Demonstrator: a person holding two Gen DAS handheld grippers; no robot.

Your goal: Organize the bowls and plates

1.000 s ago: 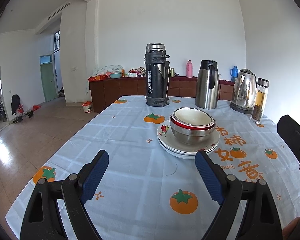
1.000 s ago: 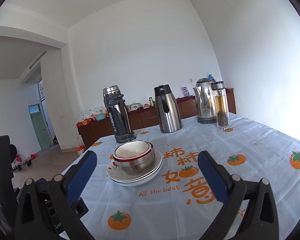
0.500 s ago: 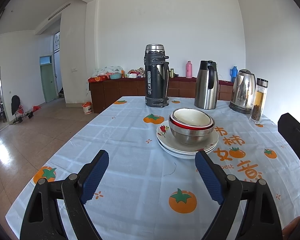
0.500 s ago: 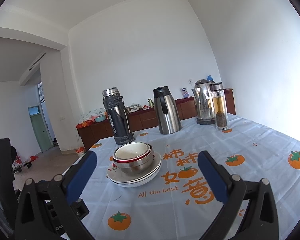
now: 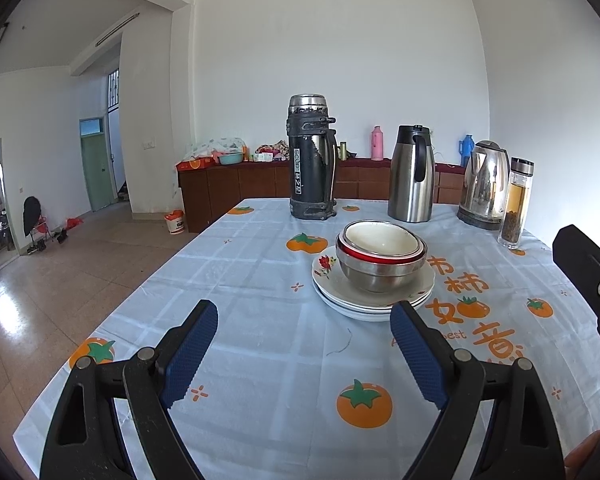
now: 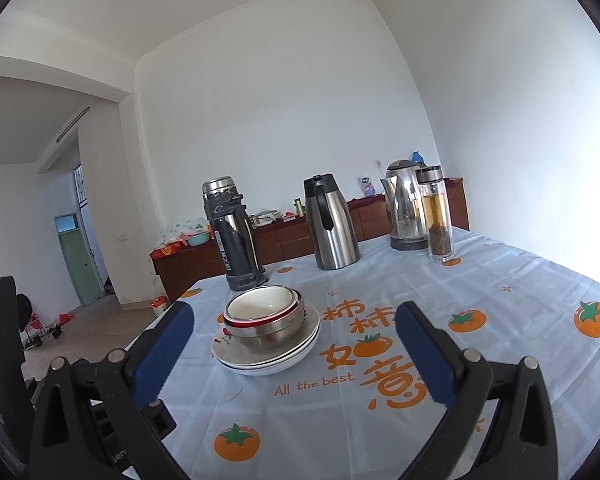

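Hovering near desk (image 5: 260,320) edge | left tongs (image 5: 304,356), right tongs (image 6: 294,354) spread, empty | nested bowls (image 5: 381,254) atop stacked plates (image 5: 374,300), mid-desk | fits finished stacking or unsorted pile.

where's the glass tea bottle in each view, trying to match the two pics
Left wrist view: the glass tea bottle stands at the far right of the table, just right of the steel kettle.
Right wrist view: the same bottle is right of centre, in front of the kettle and overlapping it.
Shared landmark: the stacked bowls on plates, mid-table in both.
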